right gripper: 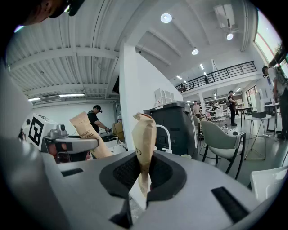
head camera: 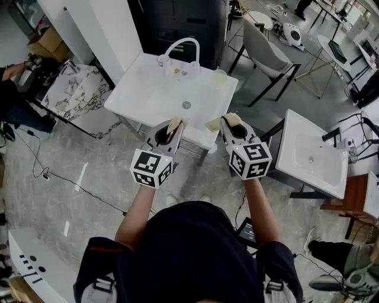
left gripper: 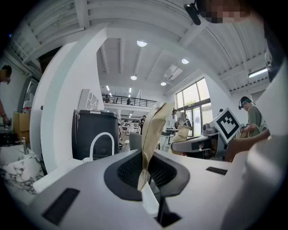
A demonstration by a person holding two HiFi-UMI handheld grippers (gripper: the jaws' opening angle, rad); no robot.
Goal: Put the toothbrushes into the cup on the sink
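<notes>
A white sink (head camera: 148, 94) with a curved white faucet (head camera: 180, 50) stands in front of me. A pale cup (head camera: 219, 77) sits on its back right corner. My left gripper (head camera: 176, 126) is shut on a toothbrush in a tan paper sleeve (head camera: 174, 123). That sleeve stands up between the jaws in the left gripper view (left gripper: 152, 134). My right gripper (head camera: 224, 123) is shut on a second paper-sleeved toothbrush (head camera: 214, 124), upright in the right gripper view (right gripper: 144, 141). Both grippers hover side by side over the sink's near edge. The cup (right gripper: 186, 157) shows small beyond the right jaws.
A second white sink (head camera: 311, 157) stands to the right. A grey chair (head camera: 266, 47) is behind the first sink. A marble slab (head camera: 77, 89) lies to the left, next to a white pillar (head camera: 112, 29). A black cabinet (head camera: 177, 18) stands behind the faucet.
</notes>
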